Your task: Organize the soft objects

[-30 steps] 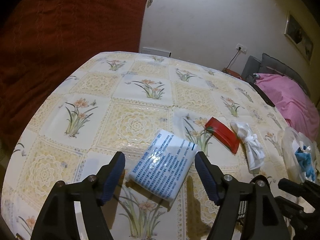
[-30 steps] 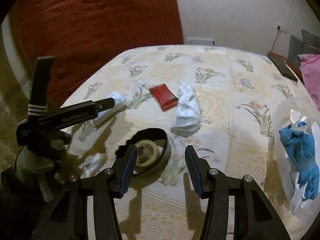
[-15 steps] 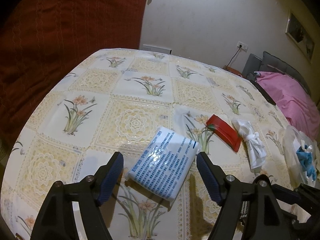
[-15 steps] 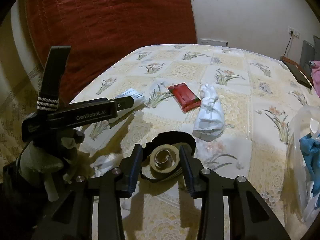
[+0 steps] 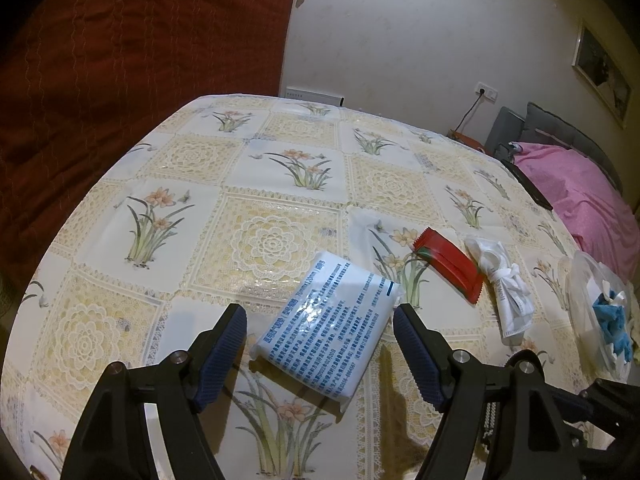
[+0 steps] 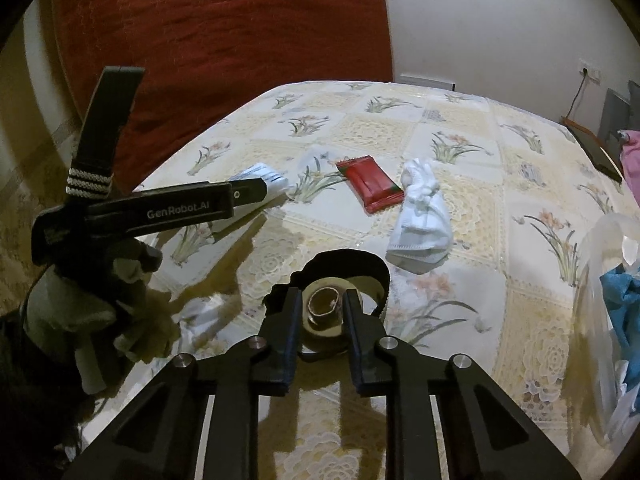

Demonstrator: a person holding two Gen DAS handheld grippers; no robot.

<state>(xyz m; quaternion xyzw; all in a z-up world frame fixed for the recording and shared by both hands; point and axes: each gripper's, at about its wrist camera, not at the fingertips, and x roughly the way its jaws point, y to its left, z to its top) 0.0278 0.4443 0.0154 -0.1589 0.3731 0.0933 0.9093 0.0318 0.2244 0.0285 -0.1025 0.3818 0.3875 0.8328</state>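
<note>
Left gripper [image 5: 320, 330]: jaws spread wide, low over the table [image 5: 160, 168], one finger on each side of the white pack [image 5: 326, 326]. The blue pads [image 5: 416, 354] stand clear of the pack on both sides; no contact visible. The pack lies flat on the floral cloth, printed side up, turned at an angle to the fingers.

Right gripper [image 6: 320, 312]: jaws narrow, set on either side of a tape roll [image 6: 325, 306]. The roll sits upright inside a black band [image 6: 360, 264] that loops around it on the cloth. Whether the fingers actually press the roll cannot be told.

Other soft items, right wrist view: a red packet [image 6: 372, 188] lies flat farther out, and just right of it a knotted white cloth [image 6: 422, 216], the two close or touching at one corner. At the far right edge stands a clear bag [image 6: 596, 264] holding a blue cloth [image 6: 624, 300]. The left wrist view shows the same row: red packet [image 5: 448, 264], white cloth [image 5: 504, 284], clear bag [image 5: 584, 292] with blue cloth [image 5: 612, 320], all to the right of the pack.

A gloved hand [image 6: 100, 292] holds the left gripper's handle at the left of the right wrist view.

Surroundings: a red curtain [image 5: 120, 60] on the far left and a pink cover [image 5: 580, 192] on the far right.
</note>
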